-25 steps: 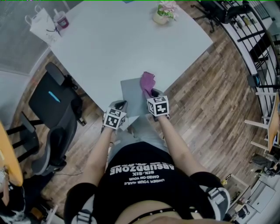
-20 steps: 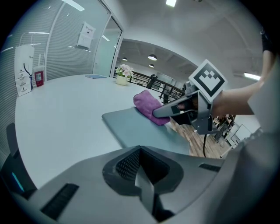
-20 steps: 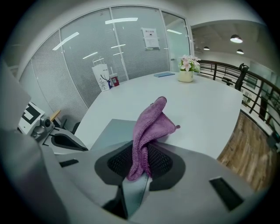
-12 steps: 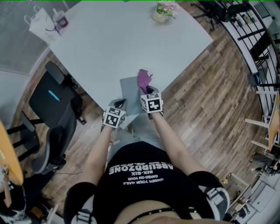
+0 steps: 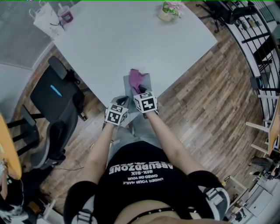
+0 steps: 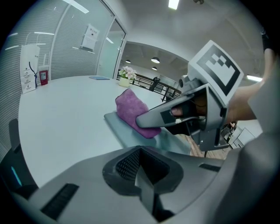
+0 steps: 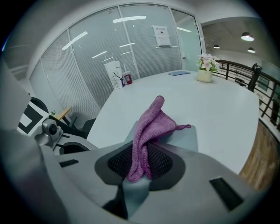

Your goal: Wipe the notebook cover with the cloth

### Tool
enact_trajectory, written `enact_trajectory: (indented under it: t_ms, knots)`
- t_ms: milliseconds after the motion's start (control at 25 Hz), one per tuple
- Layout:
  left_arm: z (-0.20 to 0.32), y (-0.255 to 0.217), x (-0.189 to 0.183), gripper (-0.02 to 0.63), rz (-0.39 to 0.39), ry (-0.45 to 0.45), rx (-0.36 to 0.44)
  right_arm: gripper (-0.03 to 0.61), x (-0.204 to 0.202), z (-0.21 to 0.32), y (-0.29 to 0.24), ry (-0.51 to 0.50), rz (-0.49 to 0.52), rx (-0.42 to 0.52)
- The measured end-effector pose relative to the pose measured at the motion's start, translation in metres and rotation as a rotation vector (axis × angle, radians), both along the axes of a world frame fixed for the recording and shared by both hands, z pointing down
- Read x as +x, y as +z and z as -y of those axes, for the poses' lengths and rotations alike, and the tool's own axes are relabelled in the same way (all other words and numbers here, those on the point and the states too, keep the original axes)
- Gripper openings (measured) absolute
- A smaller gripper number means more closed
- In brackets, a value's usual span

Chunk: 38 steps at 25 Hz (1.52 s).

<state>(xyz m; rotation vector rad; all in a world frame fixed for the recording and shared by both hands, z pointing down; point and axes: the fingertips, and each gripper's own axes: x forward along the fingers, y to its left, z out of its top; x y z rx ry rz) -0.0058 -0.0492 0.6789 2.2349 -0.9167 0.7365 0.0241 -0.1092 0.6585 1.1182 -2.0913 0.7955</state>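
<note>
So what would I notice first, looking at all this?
Most likely the purple cloth, pinched in the right tool and resting on a grey notebook at the near edge of the big white table. The left tool sits shut by the notebook's near left corner, and a small pot of flowers stands at the table's far corner.

Black T-shirt (image 5: 140, 175) (white lettering); left claw (image 5: 123, 103) and right claw (image 5: 139, 91) grey, marker-cubed.

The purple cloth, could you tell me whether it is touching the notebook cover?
Touching. The left gripper view shows the cloth, held in the right tongs, pressed flat on the grey notebook with no gap beneath it.
</note>
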Motion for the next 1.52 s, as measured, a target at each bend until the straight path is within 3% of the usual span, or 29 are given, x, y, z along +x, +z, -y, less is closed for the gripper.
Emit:
enact_trajectory:
  t_ms: [240,440,880,1520]
  knots:
    - [-0.001,-0.001,-0.001,0.017,0.008,-0.058,-0.011,0.095,-0.019,-0.005,-0.001,-0.046,0.034,-0.005]
    - [-0.022,-0.002,0.004,0.017,0.057,0.017,-0.013,0.095,-0.026,-0.011,0.001,-0.066,0.047,-0.007]
    - [-0.050,0.001,-0.006,0.017,0.056,0.019,-0.030,0.095,-0.032,-0.028,-0.003,-0.089,0.103,0.004]
    - [-0.071,-0.001,0.014,0.017,0.071,0.079,-0.016,0.095,-0.028,-0.064,-0.004,-0.127,0.148,-0.019]
